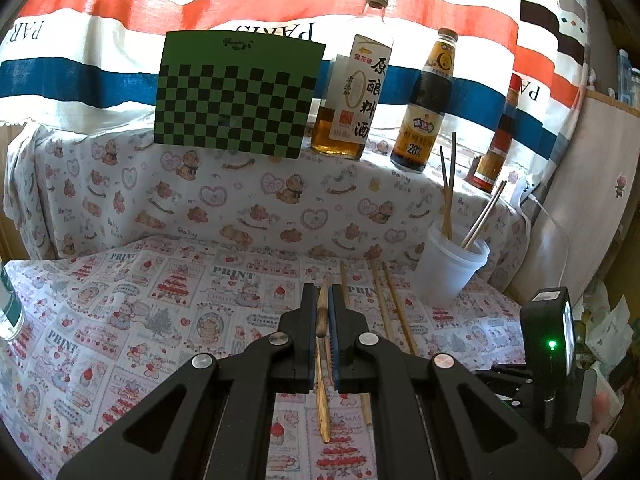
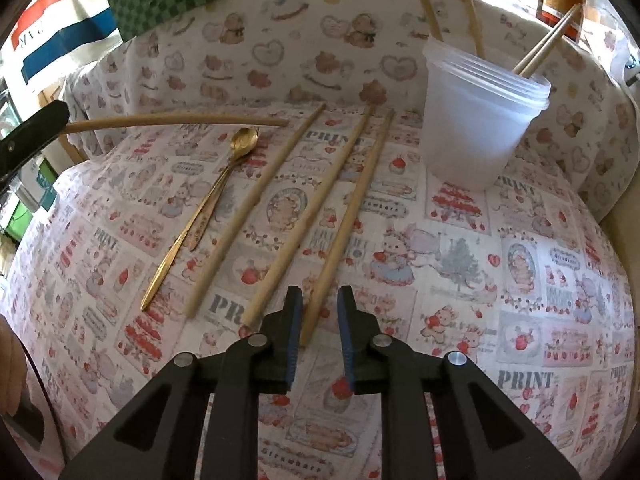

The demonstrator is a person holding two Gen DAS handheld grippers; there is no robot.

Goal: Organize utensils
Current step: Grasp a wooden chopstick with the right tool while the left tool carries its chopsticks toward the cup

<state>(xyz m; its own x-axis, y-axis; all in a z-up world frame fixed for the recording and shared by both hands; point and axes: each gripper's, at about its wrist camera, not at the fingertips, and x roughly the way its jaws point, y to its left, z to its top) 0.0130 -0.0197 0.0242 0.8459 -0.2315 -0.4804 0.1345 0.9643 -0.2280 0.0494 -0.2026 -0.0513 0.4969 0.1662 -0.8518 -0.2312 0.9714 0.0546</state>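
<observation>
The left gripper point(image 1: 323, 300) was clamped on one chopstick point(image 2: 180, 122), which the right wrist view showed held above the cloth point(image 2: 500, 280) and jutting toward the middle of the table. The right gripper point(image 2: 318, 300) hung low over the cloth with its jaws apart, straddling the near end of the rightmost loose chopstick point(image 2: 352, 216) without clearly touching it.

Three loose chopsticks lay on the cloth side by side, fanning toward the back: the rightmost one, a middle one point(image 2: 312, 216) and a left one point(image 2: 260, 204). Just left of them lay two gold spoons point(image 2: 208, 208), one over the other, bowls toward the back. The held chopstick's tip hovered above the bowls.

A stack of clear cups point(image 2: 476, 116) stood at the right rear of the cloth, near the far ends of the loose chopsticks. Four chopsticks stood in it, two upright point(image 1: 448, 192) and two leaning right point(image 1: 482, 216).

Behind, on a raised ledge draped in a bear-print cloth point(image 1: 240, 196), leaned a green checkerboard card point(image 1: 236, 96). Right of it stood three bottles: a clear one with amber liquid point(image 1: 352, 92), a dark one point(image 1: 424, 108), and a red-labelled one point(image 1: 496, 152) partly hidden behind the cup's chopsticks. A striped sheet point(image 1: 120, 40) hung behind everything.
</observation>
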